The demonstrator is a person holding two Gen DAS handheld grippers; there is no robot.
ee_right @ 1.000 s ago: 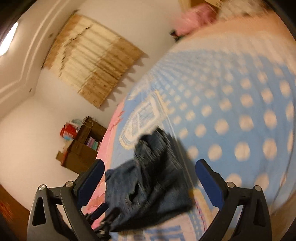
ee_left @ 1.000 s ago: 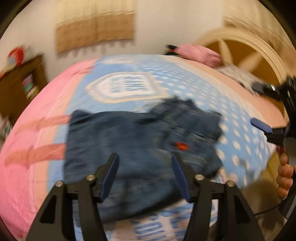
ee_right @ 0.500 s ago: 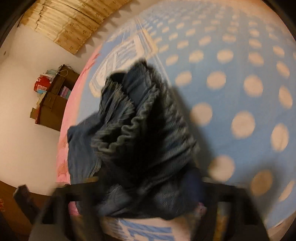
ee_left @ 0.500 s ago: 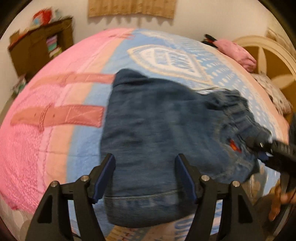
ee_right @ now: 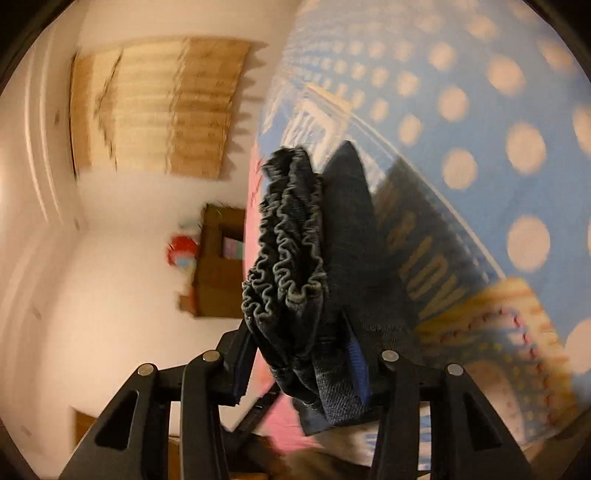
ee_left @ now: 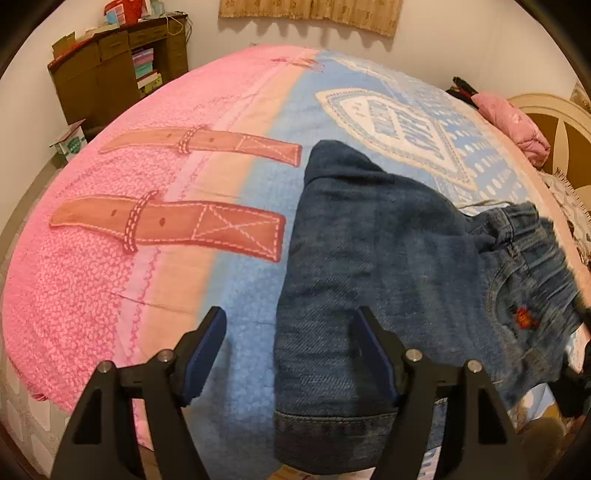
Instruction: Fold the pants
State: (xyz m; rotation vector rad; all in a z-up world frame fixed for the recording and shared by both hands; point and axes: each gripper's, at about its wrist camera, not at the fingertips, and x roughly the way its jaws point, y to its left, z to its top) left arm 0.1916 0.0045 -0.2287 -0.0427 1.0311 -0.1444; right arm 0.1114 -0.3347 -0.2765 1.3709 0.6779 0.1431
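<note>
Pants [ee_left: 369, 251] lengthwise, hem toward camera

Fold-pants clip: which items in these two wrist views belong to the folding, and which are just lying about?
In the job:
- jeans, on the bedspread
- right gripper, closing on the bunched elastic waistband
- left gripper, opening, above the leg hem

Lying about:
- pink pillow
- wooden shelf unit
- wall hanging
- small box

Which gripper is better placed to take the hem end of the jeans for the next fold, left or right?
Left, probably. The left gripper hovers over the hem end of the jeans, jaws opening, nothing gripped. The right gripper is closing on the bunched waistband, so it is occupied.
</note>
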